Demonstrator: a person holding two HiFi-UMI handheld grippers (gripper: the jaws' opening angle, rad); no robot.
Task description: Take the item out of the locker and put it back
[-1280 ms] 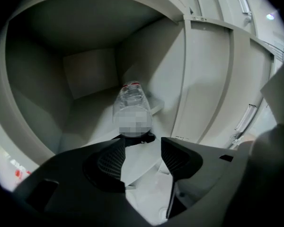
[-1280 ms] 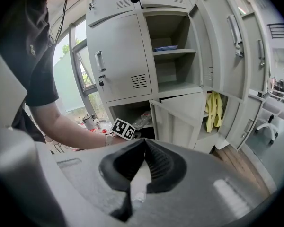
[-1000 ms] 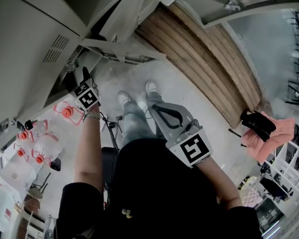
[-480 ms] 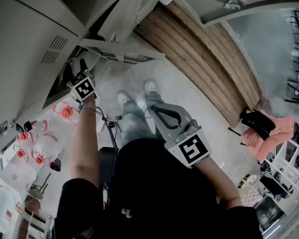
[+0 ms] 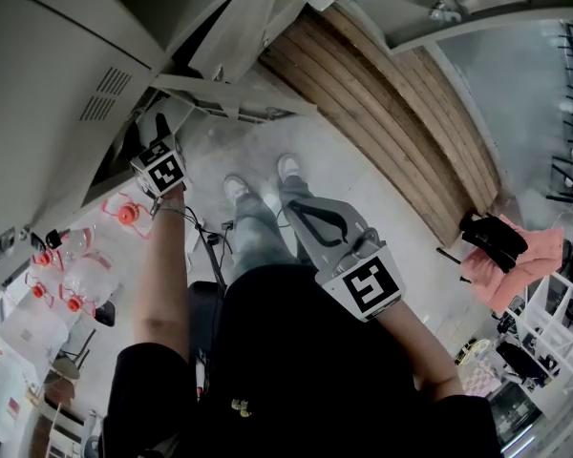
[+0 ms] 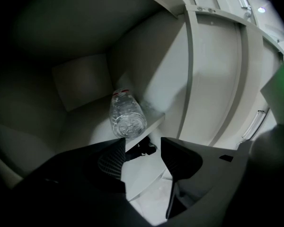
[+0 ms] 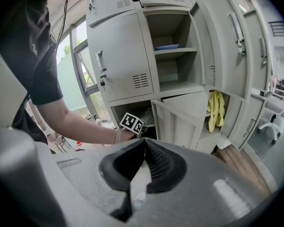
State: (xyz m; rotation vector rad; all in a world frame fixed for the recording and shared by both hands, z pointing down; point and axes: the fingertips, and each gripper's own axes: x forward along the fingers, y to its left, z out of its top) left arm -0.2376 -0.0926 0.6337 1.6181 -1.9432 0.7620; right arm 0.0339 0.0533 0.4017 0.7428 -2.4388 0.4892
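A clear plastic bottle [image 6: 127,117] lies on its side on the shelf [image 6: 151,123] of a low locker compartment, its base toward the opening, near the shelf's front edge. Just short of it hovers the left gripper [image 6: 143,144], its 2 fingers spread apart, nothing between them and neither touching the bottle. The person's bare forearm [image 7: 71,122] reaches down to the compartment, whose door [image 7: 175,122] stands open. The right gripper [image 7: 144,143] is held back from the lockers, its fingers pressed together at the tips and empty. A yellow cloth [image 7: 217,109] hangs in the neighbouring open locker. Several red-capped bottles [image 5: 72,280] sit on the floor at the person's left.
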